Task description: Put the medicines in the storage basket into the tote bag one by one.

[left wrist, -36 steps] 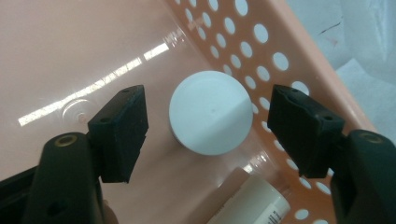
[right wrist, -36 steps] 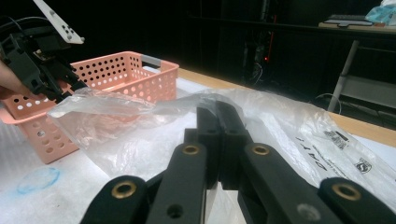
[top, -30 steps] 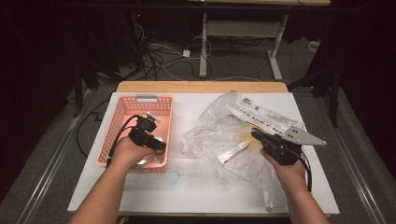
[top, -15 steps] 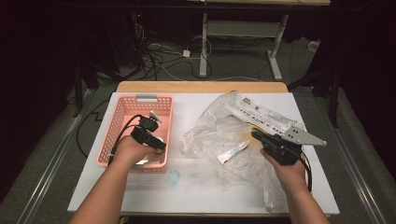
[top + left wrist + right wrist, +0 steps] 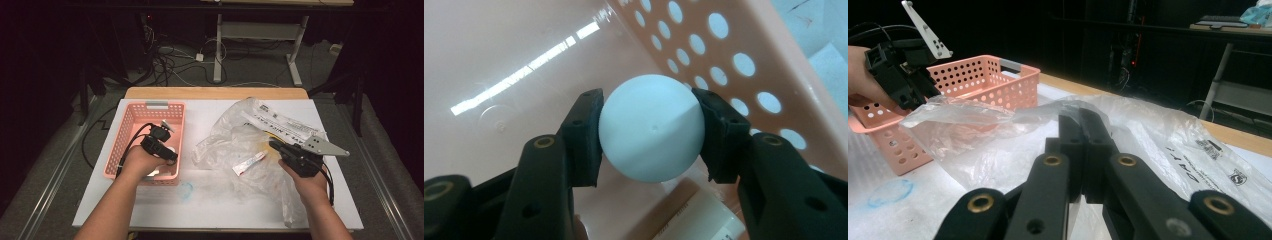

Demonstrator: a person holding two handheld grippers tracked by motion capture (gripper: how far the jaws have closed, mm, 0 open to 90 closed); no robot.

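One white ball (image 5: 651, 129) sat pinched between the two black pads of the left gripper (image 5: 651, 132), inside the pink basket (image 5: 131, 131), close to its perforated side wall and above its pale floor. The jaws had just been closing, and in the left gripper view both pads pressed flat against the ball's sides. Beneath the ball, a white and tan packet (image 5: 704, 215) lay on the basket floor. In the high view the left gripper (image 5: 162, 145) reached down into the near half of the basket. To the right, the right gripper (image 5: 1080, 125) had its jaws pressed together on a fold of the clear plastic bag (image 5: 250, 145), which lay crumpled across the white table (image 5: 200, 112). A small white tube (image 5: 248, 163) rested in the bag, just left of that gripper.
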